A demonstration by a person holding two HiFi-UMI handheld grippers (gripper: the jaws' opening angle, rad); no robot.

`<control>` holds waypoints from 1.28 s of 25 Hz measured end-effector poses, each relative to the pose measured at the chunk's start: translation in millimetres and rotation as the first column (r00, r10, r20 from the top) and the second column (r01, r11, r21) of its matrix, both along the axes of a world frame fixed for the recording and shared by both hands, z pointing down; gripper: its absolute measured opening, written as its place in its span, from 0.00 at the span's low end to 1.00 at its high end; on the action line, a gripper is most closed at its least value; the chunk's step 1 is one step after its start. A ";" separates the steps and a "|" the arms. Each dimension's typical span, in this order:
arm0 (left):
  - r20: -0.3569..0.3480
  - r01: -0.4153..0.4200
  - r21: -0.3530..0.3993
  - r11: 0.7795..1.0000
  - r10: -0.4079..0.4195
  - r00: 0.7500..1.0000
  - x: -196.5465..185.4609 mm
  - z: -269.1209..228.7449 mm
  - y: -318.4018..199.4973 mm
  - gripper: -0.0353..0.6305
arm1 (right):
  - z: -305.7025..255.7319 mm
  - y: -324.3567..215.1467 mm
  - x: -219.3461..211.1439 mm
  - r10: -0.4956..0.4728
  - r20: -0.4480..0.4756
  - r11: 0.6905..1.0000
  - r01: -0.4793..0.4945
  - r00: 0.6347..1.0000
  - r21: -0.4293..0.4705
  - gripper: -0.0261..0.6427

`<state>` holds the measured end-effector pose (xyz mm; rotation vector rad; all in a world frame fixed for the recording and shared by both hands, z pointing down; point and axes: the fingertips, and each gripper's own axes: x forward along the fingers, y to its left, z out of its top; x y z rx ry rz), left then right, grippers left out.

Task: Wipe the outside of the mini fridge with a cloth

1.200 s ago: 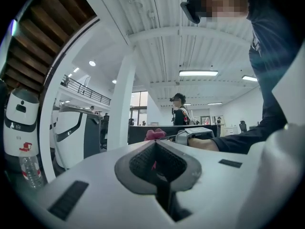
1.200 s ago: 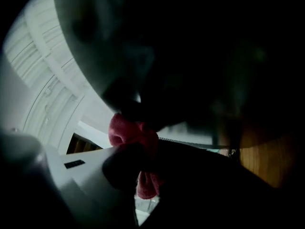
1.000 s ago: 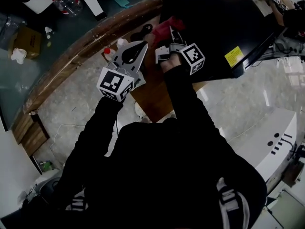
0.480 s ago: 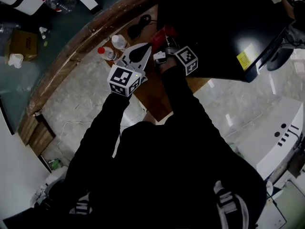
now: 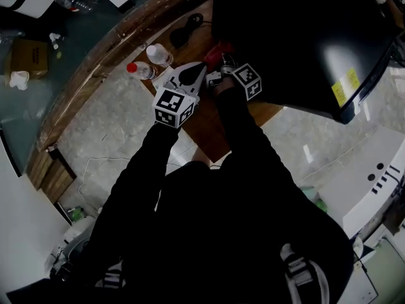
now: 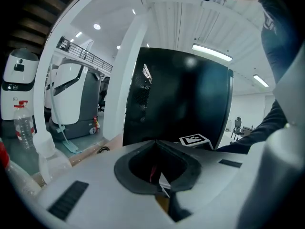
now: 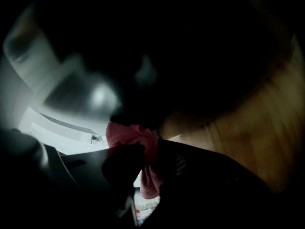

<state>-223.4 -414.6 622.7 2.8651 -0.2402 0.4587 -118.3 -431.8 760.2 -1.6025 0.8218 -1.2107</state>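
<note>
Nearest, in the right gripper view, we are seeing our right gripper (image 7: 150,157) clenching the pink cloth (image 7: 136,137) up against the black mini fridge (image 7: 200,46), a grip the head view is barely showing. Our left gripper (image 6: 155,142), jaws pressed together and empty, is pointing at the fridge at frame centre; bottles (image 6: 23,128) are standing lower left.

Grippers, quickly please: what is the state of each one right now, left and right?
Left gripper: closed, nothing held between its jaws.
Right gripper: closed on the red cloth.
</note>
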 end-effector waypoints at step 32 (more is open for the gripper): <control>-0.258 -0.135 0.086 0.987 0.153 0.954 -36.1 -167.6 73.6 0.06 | -286.4 140.1 -65.4 -0.195 -0.649 0.961 0.275 0.735 0.022 0.16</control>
